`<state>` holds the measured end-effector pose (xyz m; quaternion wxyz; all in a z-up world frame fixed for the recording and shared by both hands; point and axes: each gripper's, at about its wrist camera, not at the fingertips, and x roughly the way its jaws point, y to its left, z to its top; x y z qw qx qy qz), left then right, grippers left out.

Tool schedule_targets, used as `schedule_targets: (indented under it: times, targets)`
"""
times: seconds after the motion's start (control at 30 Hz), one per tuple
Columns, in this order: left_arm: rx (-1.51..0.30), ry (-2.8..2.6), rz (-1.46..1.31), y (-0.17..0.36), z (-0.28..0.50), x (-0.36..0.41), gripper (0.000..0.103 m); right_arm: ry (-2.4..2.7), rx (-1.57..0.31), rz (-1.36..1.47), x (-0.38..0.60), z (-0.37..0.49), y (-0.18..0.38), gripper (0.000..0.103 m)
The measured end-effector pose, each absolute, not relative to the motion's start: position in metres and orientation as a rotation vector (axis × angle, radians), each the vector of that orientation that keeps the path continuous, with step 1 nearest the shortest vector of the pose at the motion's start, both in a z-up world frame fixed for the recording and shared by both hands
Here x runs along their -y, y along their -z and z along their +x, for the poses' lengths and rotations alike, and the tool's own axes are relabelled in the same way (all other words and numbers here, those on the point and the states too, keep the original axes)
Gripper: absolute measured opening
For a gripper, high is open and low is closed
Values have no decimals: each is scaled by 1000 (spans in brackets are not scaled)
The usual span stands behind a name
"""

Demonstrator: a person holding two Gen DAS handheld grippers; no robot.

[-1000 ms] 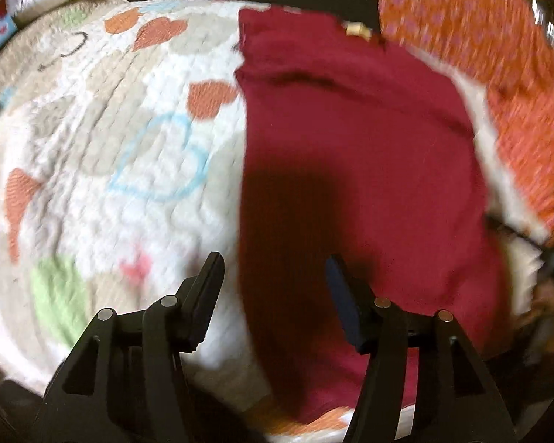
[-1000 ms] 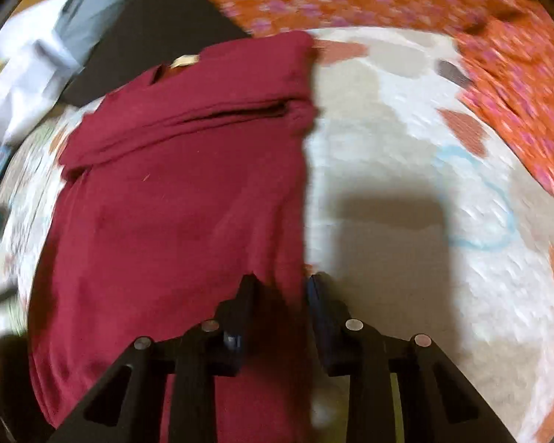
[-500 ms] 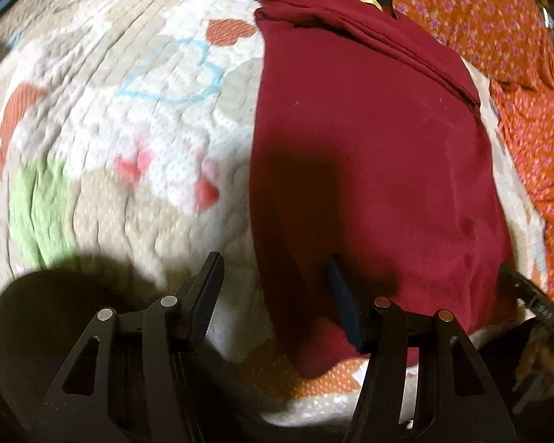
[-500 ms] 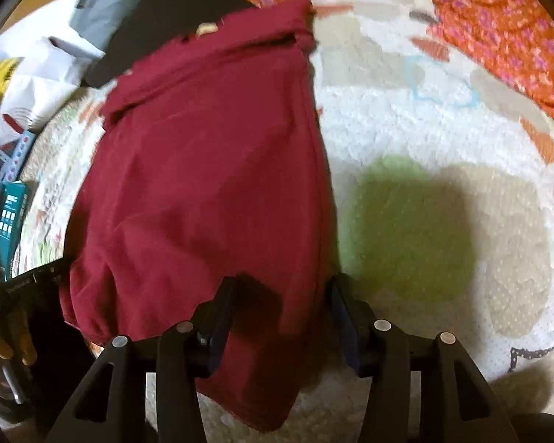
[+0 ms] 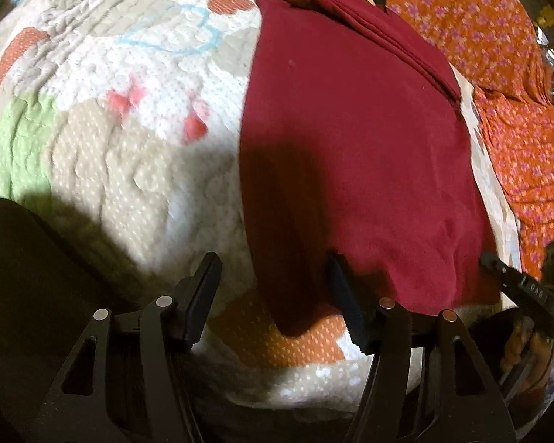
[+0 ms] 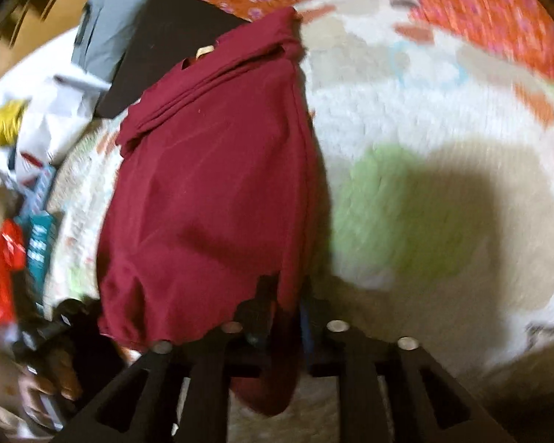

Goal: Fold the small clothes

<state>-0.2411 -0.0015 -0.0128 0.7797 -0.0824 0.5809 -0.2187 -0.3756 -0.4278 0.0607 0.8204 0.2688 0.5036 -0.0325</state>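
shirt: maroon shirt [image 5: 354, 140] is lying flat, centre frame, on the heart quilt [image 5: 129, 118]
left gripper [image 5: 273, 295]: jaws gaping, straddling the hem corner
right gripper [image 6: 288, 306]: jaws just closing, pinching the hem
clutter: orange floral cloth [image 5: 498, 74] is sitting upper right

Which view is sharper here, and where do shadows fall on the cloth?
Left wrist view: sharp, with a dark shadow across the maroon garment near its bottom hem. Right wrist view: motion-blurred, worst at the left edge, with a broad shadow on the quilt beside the garment.
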Motion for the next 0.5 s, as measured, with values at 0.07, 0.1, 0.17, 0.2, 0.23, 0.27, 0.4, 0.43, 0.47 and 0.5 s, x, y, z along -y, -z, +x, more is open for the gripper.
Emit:
schedule_targets:
  times: [0.07,0.1,0.17,0.2,0.23,0.27,0.4,0.43,0.47,0.5]
  targets:
    - [-1257,498,-174,13,-245,1,61,60,-1075,598,425,-376,-58,37]
    - [-1253,502,-169,14,-246,1,61,59,-1073,592,423,-378,-59,39]
    - [-1250,505,-157,15,-246,2,61,55,-1081,573,419,-378,-61,40]
    - [-1254,501,-155,16,-245,5,61,55,-1086,570,418,-377,-60,41]
    - [-1256,501,-148,16,-244,5,61,57,-1092,571,417,-376,-59,41]
    - [-1262,503,-139,15,-245,6,61,58,-1096,571,415,-376,-59,41]
    - [-1283,528,-151,7,-243,3,61,46,-1109,571,411,-376,-61,42]
    - [-1283,529,-142,5,-244,2,61,45,-1111,573,411,-376,-61,42]
    - [-1279,527,-120,3,-245,1,61,44,-1111,573,412,-376,-60,42]
    - [-1275,525,-96,2,-246,-2,61,44,-1112,577,412,-376,-60,42]
